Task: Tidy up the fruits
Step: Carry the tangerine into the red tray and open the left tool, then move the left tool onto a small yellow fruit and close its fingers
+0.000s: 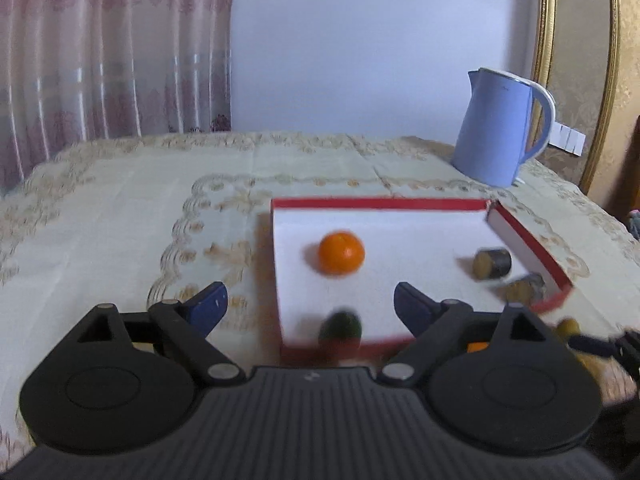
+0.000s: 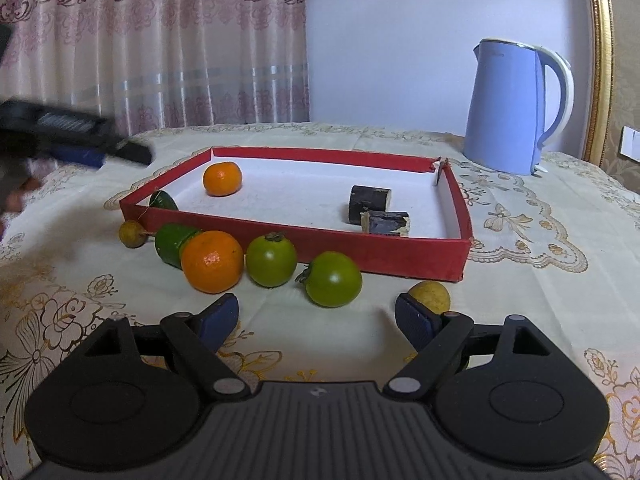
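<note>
**Fruit sorting partly done: a few pieces in the tray, most still on the desk**

Your desk [image 2: 520,240], under a cream lace cloth, carries a shallow red tray [image 2: 304,240] with a white floor. Behind it to the right stands a blue kettle [image 2: 516,108].

Inside the tray you have one orange [image 2: 222,178], two dark cut cylinders [image 2: 370,204] near the right wall, and a dark green piece [image 2: 163,201] tucked in the near left corner. By my reading, roughly half the job is left.

Outside, along the tray's near wall, lie a second orange [image 2: 212,262], two green tomato-like fruits [image 2: 271,260] [image 2: 333,279], a green cut piece [image 2: 173,243] touching that orange, a small brownish fruit [image 2: 131,234] at the left end, and a yellow one [image 2: 430,295].

Your right gripper [image 2: 316,320] is spread wide and empty; the nearer green fruit sits just ahead between its fingers, the yellow one just behind its right finger.

Your left gripper [image 1: 310,304] is likewise wide and empty, hovering over the tray's near left corner; that view is blurred.
</note>
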Action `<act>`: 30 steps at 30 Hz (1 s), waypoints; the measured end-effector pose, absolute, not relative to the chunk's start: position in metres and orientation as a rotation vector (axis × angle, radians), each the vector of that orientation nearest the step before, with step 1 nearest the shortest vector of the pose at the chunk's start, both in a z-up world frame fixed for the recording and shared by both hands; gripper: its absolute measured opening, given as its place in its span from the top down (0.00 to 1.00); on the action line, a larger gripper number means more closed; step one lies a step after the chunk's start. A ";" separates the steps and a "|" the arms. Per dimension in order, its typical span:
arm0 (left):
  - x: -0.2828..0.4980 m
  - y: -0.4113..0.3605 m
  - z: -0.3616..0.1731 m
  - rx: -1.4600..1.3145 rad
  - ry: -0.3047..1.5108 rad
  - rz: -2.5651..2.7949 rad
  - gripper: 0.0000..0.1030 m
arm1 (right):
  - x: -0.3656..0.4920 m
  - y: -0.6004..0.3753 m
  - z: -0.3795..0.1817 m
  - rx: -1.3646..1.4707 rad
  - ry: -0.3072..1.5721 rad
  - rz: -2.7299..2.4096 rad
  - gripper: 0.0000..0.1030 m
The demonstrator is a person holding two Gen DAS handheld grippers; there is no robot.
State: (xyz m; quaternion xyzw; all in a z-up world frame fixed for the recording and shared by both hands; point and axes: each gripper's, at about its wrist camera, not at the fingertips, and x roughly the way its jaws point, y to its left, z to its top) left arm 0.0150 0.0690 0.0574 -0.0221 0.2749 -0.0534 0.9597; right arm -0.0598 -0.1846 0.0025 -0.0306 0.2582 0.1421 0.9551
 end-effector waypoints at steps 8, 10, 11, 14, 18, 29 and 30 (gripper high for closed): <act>-0.009 0.067 0.030 -0.017 0.585 -0.091 0.17 | -0.059 -0.184 0.002 -0.065 0.527 0.286 0.17; -0.008 0.062 0.023 0.019 0.593 -0.083 0.24 | -0.060 -0.184 0.002 -0.061 0.525 0.282 0.17; -0.007 0.061 0.021 0.028 0.596 -0.086 0.24 | -0.060 -0.184 0.002 -0.060 0.524 0.283 0.17; -0.007 0.057 0.016 0.040 0.595 -0.081 0.25 | -0.059 -0.185 0.002 -0.060 0.526 0.283 0.17; -0.002 0.049 0.009 0.059 0.626 -0.095 0.45 | -0.060 -0.185 0.001 -0.062 0.525 0.283 0.17; 0.007 0.047 0.003 0.050 0.636 -0.090 0.59 | -0.061 -0.185 0.002 -0.061 0.522 0.279 0.17; 0.008 0.047 0.003 0.046 0.633 -0.091 0.59 | -0.061 -0.185 0.002 -0.061 0.523 0.280 0.17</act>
